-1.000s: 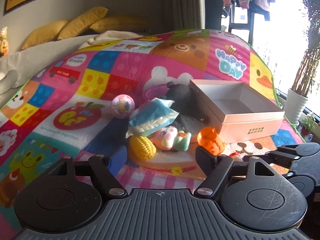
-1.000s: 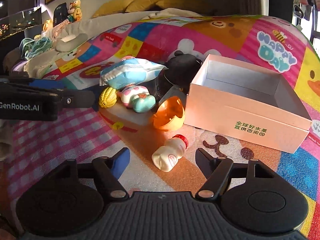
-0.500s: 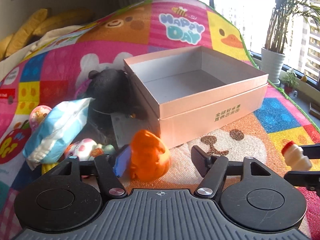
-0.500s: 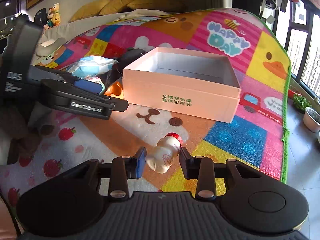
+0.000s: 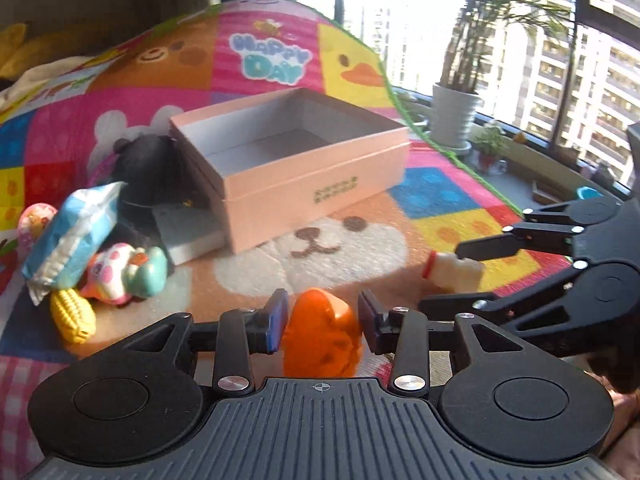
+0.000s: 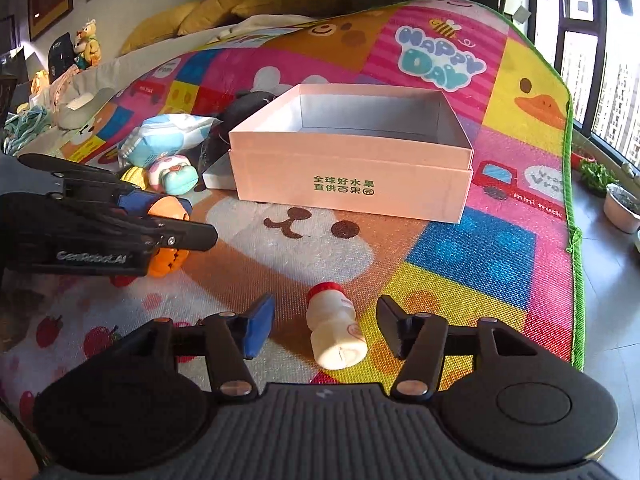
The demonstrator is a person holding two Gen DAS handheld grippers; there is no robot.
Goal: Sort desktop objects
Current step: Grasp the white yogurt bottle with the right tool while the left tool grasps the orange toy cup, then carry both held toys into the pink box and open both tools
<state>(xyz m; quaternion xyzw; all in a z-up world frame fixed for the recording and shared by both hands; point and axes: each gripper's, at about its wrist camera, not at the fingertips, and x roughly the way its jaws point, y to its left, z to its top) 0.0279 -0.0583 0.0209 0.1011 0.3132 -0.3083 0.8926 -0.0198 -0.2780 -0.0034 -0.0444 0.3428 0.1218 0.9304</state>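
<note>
An orange pumpkin toy (image 5: 322,336) sits between the fingers of my left gripper (image 5: 322,318), whose jaws are closing with both pads against the toy's sides. The right wrist view shows that left gripper (image 6: 192,220) low over the mat with the orange pumpkin toy (image 6: 166,262) in it. A small white bottle with a red cap (image 6: 334,330) lies on the mat between the fingers of my right gripper (image 6: 325,314). Those jaws are opening and neither pad touches the bottle (image 5: 456,272). An empty pink box (image 5: 312,196) (image 6: 344,184) stands open behind both.
Left of the box is a pile: a blue-white packet (image 5: 72,236), a yellow corn toy (image 5: 72,316), a pastel squishy toy (image 5: 128,270), a black plush (image 5: 148,168). The mat's green edge (image 6: 570,184) runs along the right, with potted plants (image 5: 454,116) beyond.
My left gripper moved right onto the orange toy and narrowed around it. My right gripper carried the bottle aside, then opened, and the bottle now lies loose on the mat.
</note>
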